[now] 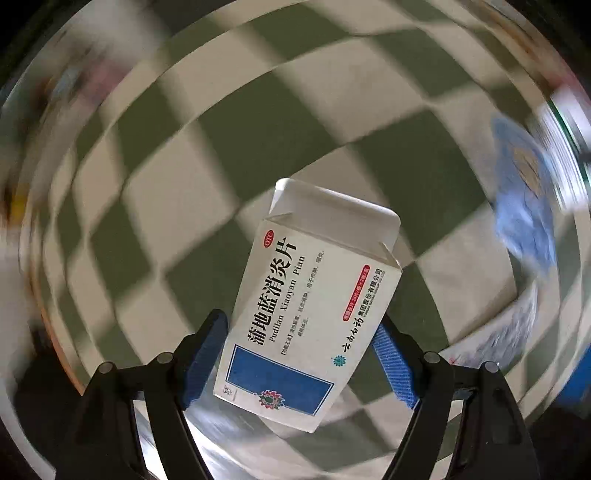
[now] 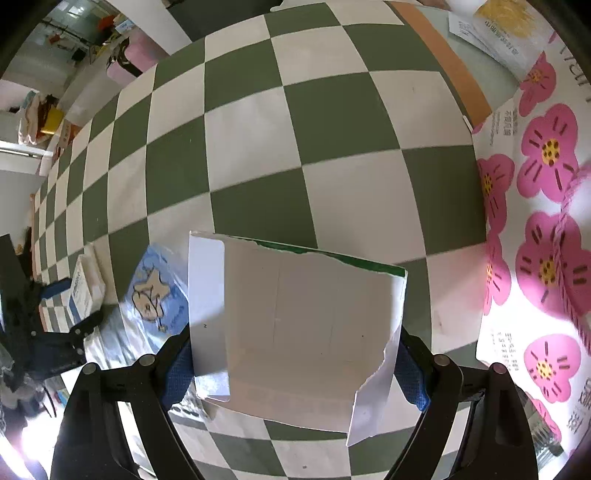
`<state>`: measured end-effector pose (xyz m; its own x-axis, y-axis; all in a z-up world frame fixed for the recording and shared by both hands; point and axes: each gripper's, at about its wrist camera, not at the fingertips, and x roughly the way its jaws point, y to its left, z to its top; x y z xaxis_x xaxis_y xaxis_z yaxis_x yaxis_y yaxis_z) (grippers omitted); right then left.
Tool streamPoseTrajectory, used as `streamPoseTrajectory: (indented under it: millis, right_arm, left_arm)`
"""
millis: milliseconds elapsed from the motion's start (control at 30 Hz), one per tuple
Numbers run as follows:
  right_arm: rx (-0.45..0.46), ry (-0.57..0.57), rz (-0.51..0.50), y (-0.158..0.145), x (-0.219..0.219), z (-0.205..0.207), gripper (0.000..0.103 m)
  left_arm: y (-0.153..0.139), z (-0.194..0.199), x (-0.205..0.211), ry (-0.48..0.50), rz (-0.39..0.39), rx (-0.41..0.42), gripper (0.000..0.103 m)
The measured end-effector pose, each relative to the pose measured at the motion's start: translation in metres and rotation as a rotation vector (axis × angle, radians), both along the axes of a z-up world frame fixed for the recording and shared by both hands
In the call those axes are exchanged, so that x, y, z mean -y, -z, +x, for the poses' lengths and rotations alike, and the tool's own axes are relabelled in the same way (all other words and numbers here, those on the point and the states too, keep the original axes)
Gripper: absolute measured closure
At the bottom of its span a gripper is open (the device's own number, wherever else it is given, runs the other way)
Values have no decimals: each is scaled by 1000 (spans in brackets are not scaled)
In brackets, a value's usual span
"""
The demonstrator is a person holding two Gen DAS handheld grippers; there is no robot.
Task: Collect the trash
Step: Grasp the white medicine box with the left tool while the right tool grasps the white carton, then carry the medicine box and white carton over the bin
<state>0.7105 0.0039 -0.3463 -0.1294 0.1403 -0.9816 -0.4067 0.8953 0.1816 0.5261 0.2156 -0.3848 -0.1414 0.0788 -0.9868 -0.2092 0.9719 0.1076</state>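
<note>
My left gripper [image 1: 299,354] is shut on a white and blue medicine box [image 1: 306,314] with an open top flap, held above the checkered cloth; the background is smeared by motion. My right gripper [image 2: 295,365] is shut on a torn white cardboard box [image 2: 295,325] with a green edge, held above the cloth. In the right wrist view the left gripper [image 2: 70,317] shows at the far left, holding the same medicine box [image 2: 86,288]. A blue cartoon wrapper [image 2: 155,291] lies beside it and also shows blurred in the left wrist view [image 1: 524,192].
A green and white checkered cloth [image 2: 258,140] covers the table. A white bag with pink flowers [image 2: 546,221] stands at the right. A white packet with yellow print [image 2: 495,26] lies at the far right corner. Room clutter [image 2: 44,110] sits beyond the left edge.
</note>
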Motion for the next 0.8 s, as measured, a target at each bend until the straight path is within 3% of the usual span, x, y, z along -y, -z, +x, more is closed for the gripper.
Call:
streamPoseTrajectory:
  millis: [100, 167, 267, 367, 467, 500, 567, 800]
  right_arm:
    - [-11, -11, -23, 2, 8, -8, 12]
    - [-29, -10, -35, 7, 10, -11, 10]
    - [-46, -13, -49, 13, 8, -11, 7]
    - [-29, -11, -70, 15, 4, -10, 6]
    - [-7, 14, -86, 18, 1, -8, 6]
    - [-1, 30, -83, 19, 1, -8, 6]
    - [18, 60, -67, 18, 4, -8, 13]
    - [116, 43, -20, -5, 8, -32, 15]
  left_arm:
    - [3, -27, -8, -337, -75, -18, 25]
    - [1, -34, -4, -408, -115, 16, 25]
    - [4, -34, 7, -372, -96, 35, 25]
    - [12, -27, 37, -242, -6, 11, 21]
    - [9, -24, 56, -175, 68, 50, 25]
    - [7, -27, 63, -173, 81, 63, 33]
    - [2, -28, 73, -166, 103, 84, 33]
    - [-32, -62, 95, -222, 190, 182, 33]
